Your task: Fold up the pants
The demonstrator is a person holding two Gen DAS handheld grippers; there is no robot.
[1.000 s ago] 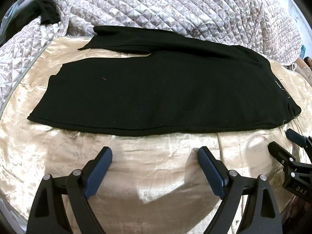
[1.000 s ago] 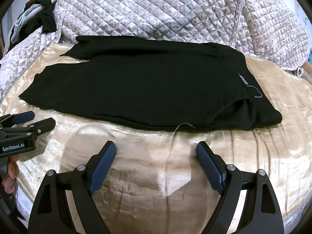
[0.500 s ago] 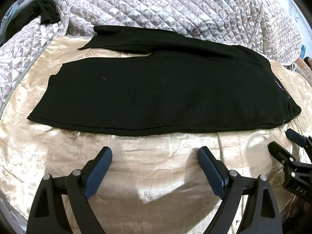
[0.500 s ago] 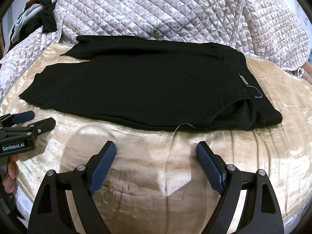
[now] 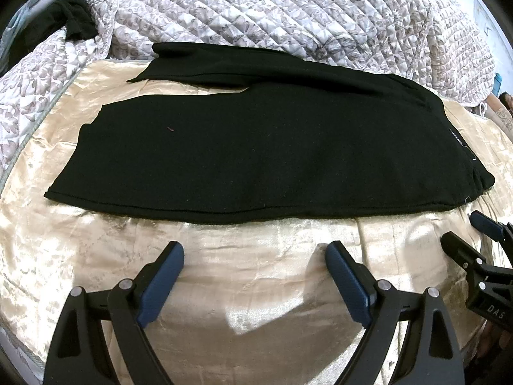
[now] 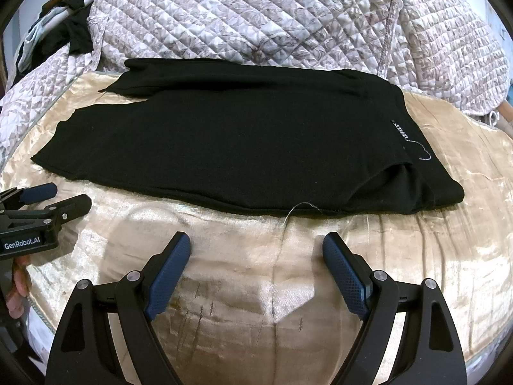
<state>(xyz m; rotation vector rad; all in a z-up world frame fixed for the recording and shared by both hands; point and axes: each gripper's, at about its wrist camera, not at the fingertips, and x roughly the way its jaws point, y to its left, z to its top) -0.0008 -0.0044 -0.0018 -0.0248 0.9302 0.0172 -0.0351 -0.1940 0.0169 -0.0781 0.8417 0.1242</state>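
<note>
- The left gripper (image 5: 255, 276) has its jaws spread wide and holds nothing; its blue pads (image 5: 160, 284) hover over bare golden fabric, just near of the pants' near edge.
- The right gripper (image 6: 256, 268) is likewise wide open and empty, its blue pads (image 6: 344, 271) above the golden satin bedspread (image 6: 433, 256), clear of the cloth.
- Each gripper shows in the other's view: the right one at the right edge of the left wrist view (image 5: 481, 240), the left one at the left edge of the right wrist view (image 6: 48, 202), with jaws parted and nothing between them.
- The black pants (image 5: 256, 154) lie flat across the bedspread (image 5: 96, 256), legs running left and waistband to the right; the far leg splays away from the near leg at the left.
- A small label (image 6: 400, 130) with white lettering sits near the waistband, too small to read surely; a loose white thread (image 6: 423, 154) curls beside it.
- Another pale thread (image 6: 295, 211) trails off the near hem onto the bedspread.
- A quilted floral blanket (image 6: 256, 16) is heaped behind the pants, touching their far edge.
- Dark clothing (image 5: 73, 22) lies at the far left, partly cut off by the lens rim.
- Fingers (image 6: 19, 285) of the person's hand show at the left edge, mostly hidden.
</note>
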